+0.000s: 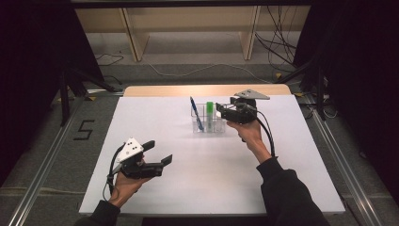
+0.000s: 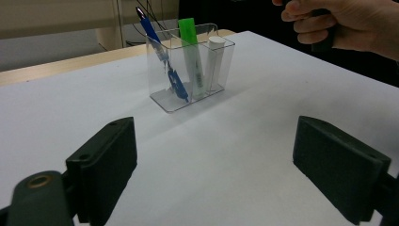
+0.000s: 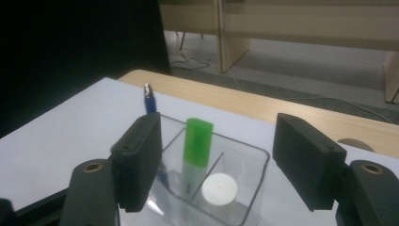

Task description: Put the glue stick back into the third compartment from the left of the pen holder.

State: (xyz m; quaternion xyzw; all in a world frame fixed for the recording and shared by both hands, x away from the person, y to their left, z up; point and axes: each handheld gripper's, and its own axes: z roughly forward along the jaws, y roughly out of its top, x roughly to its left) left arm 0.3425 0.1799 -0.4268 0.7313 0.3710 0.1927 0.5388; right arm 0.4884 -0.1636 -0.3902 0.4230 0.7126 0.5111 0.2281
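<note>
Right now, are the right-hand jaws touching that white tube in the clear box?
Apart. In the right gripper view the right gripper stands open above the white tube, with clear space on both sides.

white table (image 1: 155,197), clear organizer (image 1: 207,126) on it, far-centre

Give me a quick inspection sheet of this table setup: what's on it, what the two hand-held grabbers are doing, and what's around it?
Surface: white table top, bare apart from the holder.
Job's things: clear plastic holder with compartments; blue pen leaning in one, green-capped marker upright in the next, white stick upright in another.
Clutter: nothing seen.
Grippers: left gripper open, held low near the table's front, nothing between its jaws. Right gripper open just above the holder, over the white stick, gripping nothing.
Cables: a black cable trails from the right gripper; loose wires lie on the floor behind.
Surroundings: wooden shelving behind, dark curtains at the sides.
</note>
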